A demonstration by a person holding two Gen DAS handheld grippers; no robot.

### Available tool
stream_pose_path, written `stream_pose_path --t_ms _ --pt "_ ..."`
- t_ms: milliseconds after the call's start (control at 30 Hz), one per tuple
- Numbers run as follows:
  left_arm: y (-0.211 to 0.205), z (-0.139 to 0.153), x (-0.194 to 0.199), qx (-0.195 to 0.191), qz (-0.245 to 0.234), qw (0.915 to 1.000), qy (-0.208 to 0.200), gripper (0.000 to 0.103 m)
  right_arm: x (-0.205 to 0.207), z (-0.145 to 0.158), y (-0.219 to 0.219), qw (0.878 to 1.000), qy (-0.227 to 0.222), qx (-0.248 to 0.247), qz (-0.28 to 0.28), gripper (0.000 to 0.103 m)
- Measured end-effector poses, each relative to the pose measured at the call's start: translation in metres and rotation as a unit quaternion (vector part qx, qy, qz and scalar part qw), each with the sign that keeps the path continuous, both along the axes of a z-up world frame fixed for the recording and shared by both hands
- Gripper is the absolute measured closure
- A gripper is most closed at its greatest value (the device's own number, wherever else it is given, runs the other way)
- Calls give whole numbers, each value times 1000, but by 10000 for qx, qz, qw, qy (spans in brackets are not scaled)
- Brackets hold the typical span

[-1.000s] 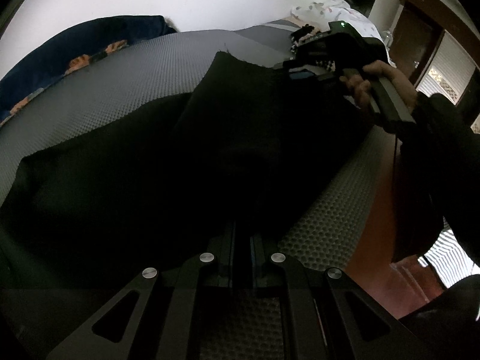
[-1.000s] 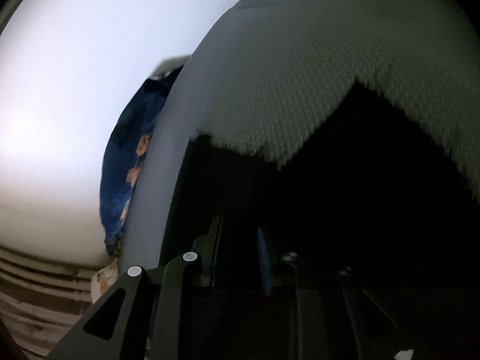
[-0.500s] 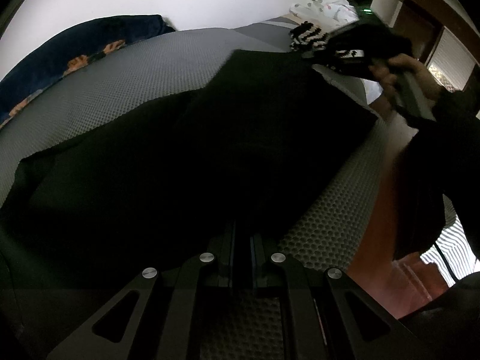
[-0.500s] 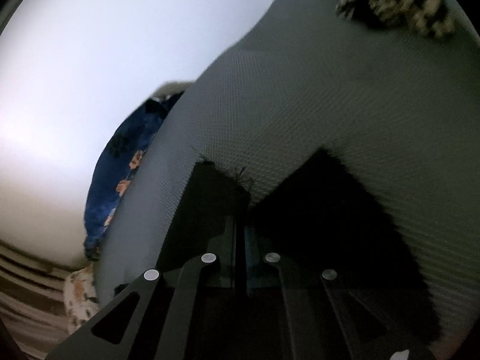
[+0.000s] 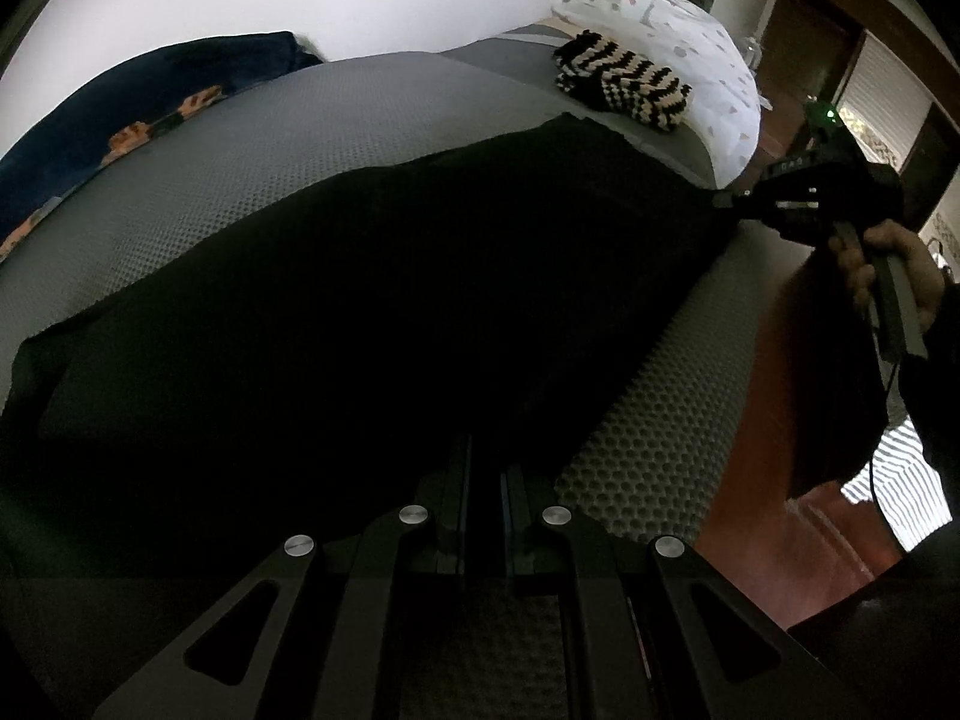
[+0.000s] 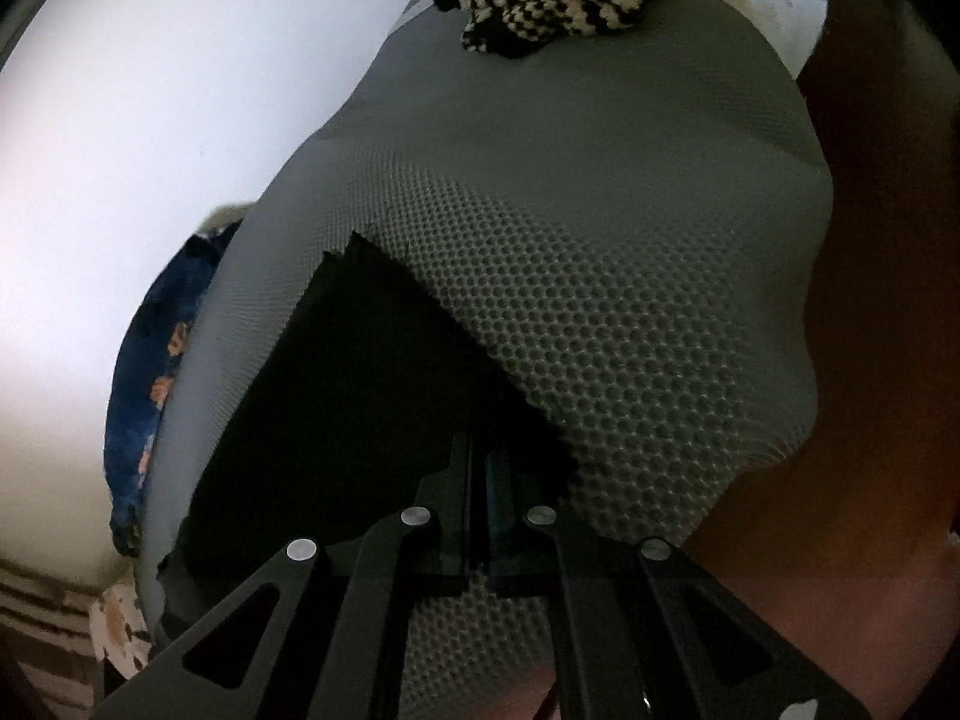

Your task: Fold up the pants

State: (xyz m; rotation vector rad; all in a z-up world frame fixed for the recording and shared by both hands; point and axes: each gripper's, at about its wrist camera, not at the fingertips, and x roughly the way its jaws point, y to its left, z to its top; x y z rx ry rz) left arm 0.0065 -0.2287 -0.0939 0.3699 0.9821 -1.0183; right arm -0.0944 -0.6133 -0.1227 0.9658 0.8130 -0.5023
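Since the earlier frames, the black pants [image 5: 384, 312] were pulled flat across the grey mesh mattress [image 5: 312, 120], long axis running between both tools. Right gripper [image 5: 729, 199] has swung outward to the mattress edge, clamped on one corner; left gripper [image 5: 483, 468] is closed on the near edge. Striped knit [image 5: 618, 87] is now visible.

Grey mesh bed [image 5: 336, 138] bears black pants [image 5: 390, 312] (striped knit [image 5: 618, 84] beyond).

Left claw [image 5: 485, 474] pinched closed; right claw [image 6: 480, 480] clamped closed, hand-held [image 5: 888, 270].
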Motion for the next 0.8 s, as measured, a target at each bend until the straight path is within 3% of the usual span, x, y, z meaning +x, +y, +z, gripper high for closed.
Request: stream_pose_path --t_ms 333,400,433,500,567,700,800 --pt "2 -3 2 -107 78 9998 122 92 0 -2 -1 9996 187 -200 -78 101" --pt "4 -2 7 -194 159 9992 327 88 0 1 -2 9995 242 -221 -42 92" --pt "5 -2 10 -216 210 9987 418 85 -1 3 -1 9994 265 -235 -46 89" --pt "7 0 13 -271 254 9975 603 72 -3 9 0 9988 357 -315 -112 73" --pt "11 5 14 -300 366 9973 566 46 -5 14 0 9982 405 -411 -133 70" --pt "24 18 17 -539 481 9955 616 44 -5 30 2 9973 410 -585 -194 70" --pt "39 29 26 -656 746 9940 456 41 10 47 10 9960 401 -790 86 70"
